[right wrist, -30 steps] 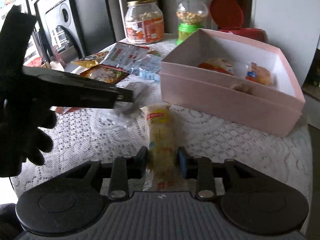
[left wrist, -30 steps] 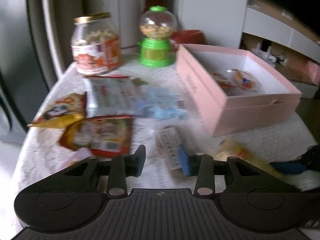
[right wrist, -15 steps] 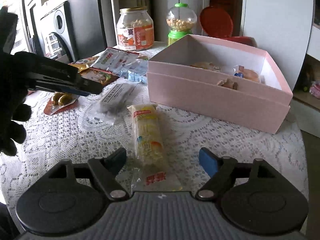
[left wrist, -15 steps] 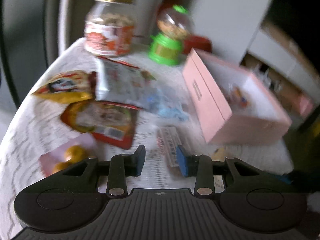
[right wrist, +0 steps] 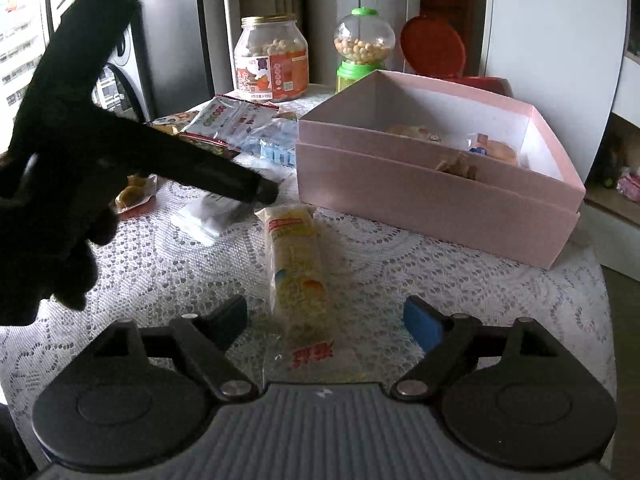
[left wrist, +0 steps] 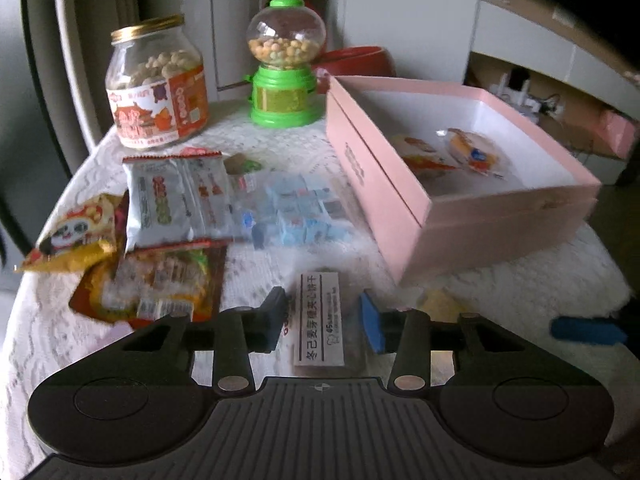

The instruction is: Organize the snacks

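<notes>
White lace tablecloth (right wrist: 400, 280); red lidded bin (right wrist: 434, 48) behind table.

Bare lace tablecloth (right wrist: 400, 280) ahead, pink box (right wrist: 420, 196) blocking right, packets (left wrist: 180, 196) crowding left

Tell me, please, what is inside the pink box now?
Inside the pink box lie a few wrapped snacks: an orange one with a blue label and a red-orange packet. The near wall hides part of the floor.
</notes>
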`<act>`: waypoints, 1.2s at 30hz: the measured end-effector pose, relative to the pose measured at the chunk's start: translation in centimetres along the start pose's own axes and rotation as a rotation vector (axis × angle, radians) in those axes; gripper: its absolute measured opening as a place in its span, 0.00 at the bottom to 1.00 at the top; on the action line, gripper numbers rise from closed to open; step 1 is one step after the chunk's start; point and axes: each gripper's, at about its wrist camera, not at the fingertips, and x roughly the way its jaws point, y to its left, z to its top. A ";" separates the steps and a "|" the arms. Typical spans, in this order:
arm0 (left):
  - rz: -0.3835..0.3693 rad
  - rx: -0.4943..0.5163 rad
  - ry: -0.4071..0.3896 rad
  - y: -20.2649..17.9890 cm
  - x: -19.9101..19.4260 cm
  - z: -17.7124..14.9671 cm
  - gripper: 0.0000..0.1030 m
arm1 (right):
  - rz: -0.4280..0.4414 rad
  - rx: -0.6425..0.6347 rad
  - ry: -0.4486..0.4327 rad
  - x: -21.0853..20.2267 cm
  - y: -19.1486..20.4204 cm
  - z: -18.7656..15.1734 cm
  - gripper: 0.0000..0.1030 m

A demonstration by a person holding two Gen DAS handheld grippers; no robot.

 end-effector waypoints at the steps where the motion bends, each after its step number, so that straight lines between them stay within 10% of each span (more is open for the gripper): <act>1: -0.025 0.001 0.001 0.1 -0.6 -0.6 0.44 | 0.003 0.001 0.002 0.0 -0.1 0.0 0.84; 9: -0.109 0.026 0.019 0.9 -6.2 -6.2 0.44 | -0.002 0.025 -0.013 -0.8 -0.5 0.8 0.80; 15: -0.100 0.077 0.037 -0.4 -7.3 -7.3 0.46 | 0.024 0.008 0.037 1.1 0.8 3.2 0.54; 17: -0.095 0.110 0.057 -0.8 -7.6 -7.3 0.47 | 0.045 0.009 0.087 1.8 1.0 3.6 0.31; 30: -0.149 0.096 0.069 -1.6 -8.8 -7.6 0.43 | 0.048 0.117 0.061 -5.0 -2.0 -0.3 0.28; 36: -0.212 0.106 -0.086 -3.0 -9.6 -0.5 0.43 | -0.011 0.172 0.015 -7.2 -4.4 -1.0 0.28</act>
